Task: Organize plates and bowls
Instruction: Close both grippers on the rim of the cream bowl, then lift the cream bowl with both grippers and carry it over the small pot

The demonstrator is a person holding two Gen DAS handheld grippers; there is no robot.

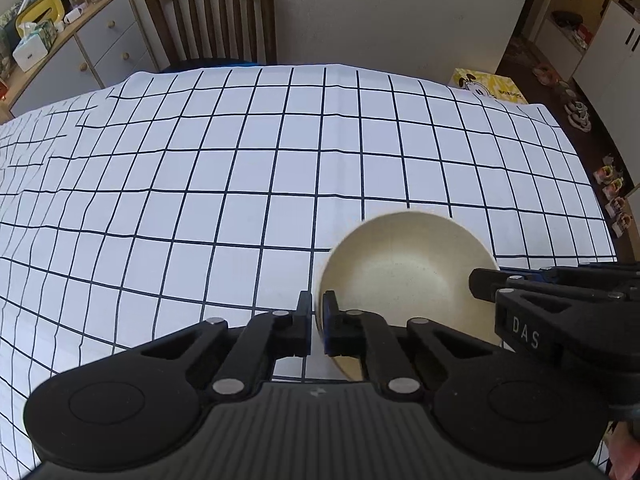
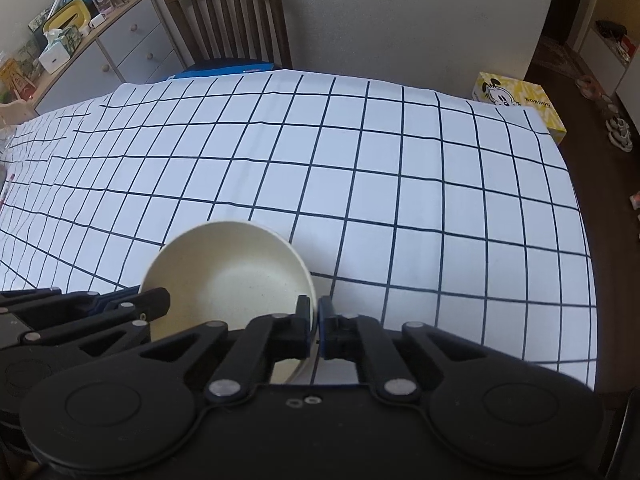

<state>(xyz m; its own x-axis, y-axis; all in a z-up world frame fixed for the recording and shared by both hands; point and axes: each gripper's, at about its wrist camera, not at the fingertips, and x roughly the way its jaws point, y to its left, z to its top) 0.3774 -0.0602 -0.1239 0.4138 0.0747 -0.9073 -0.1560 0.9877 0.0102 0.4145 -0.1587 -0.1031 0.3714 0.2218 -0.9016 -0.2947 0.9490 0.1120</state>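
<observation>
A white checked tablecloth [image 2: 360, 184] covers the table. A wooden chair [image 2: 232, 16] stands at its far edge, beside a cluttered sideboard [image 2: 120, 36]. A yellow tissue box [image 2: 520, 100] sits at the far right corner.

"DAS" — right tool [image 1: 480, 280]

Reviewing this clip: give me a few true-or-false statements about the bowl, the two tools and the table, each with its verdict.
1. Both tools grip one cream round bowl by its rim. True: left tool, right tool.
2. The bowl holds food. False: it is empty.
3. The white tablecloth with a dark grid covers the table. True.
4. A plate lies beside the bowl. False: none is in view.
5. The brown wooden chair stands at the table's far side. True.
</observation>
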